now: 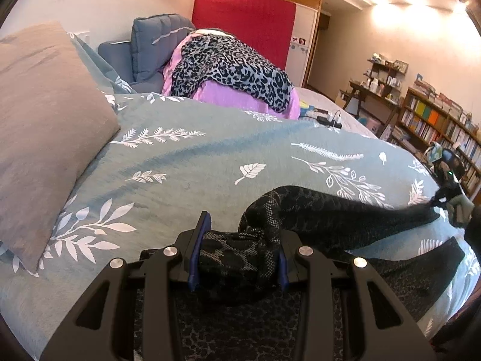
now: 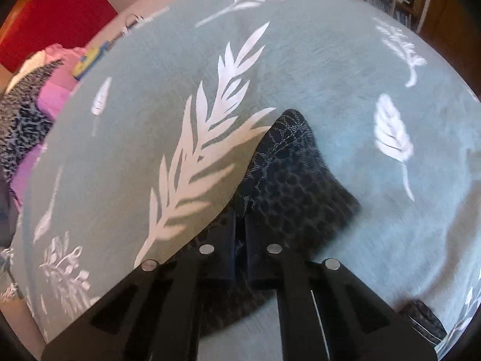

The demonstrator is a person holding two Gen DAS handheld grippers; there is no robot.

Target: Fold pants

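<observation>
- Dark leopard-print knit pants (image 1: 345, 210) stretched across teal leaf-print bed cover (image 1: 195, 162), toward its near edge.
- Left tool (image 1: 237, 258) clamped on bunched waist; right tool (image 2: 239, 231) pinched on leg hem.
- Likely soft, light, floppy; best gripped at hems and waistband.

We see each gripper, left gripper (image 1: 239, 258) and right gripper (image 2: 239, 234), as matte black linkage, four silver screws, blue finger pads (image 1: 198, 252).

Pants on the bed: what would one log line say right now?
left claw: shut on pants | right claw: shut on pants | pants: stretched over bedspread
</observation>
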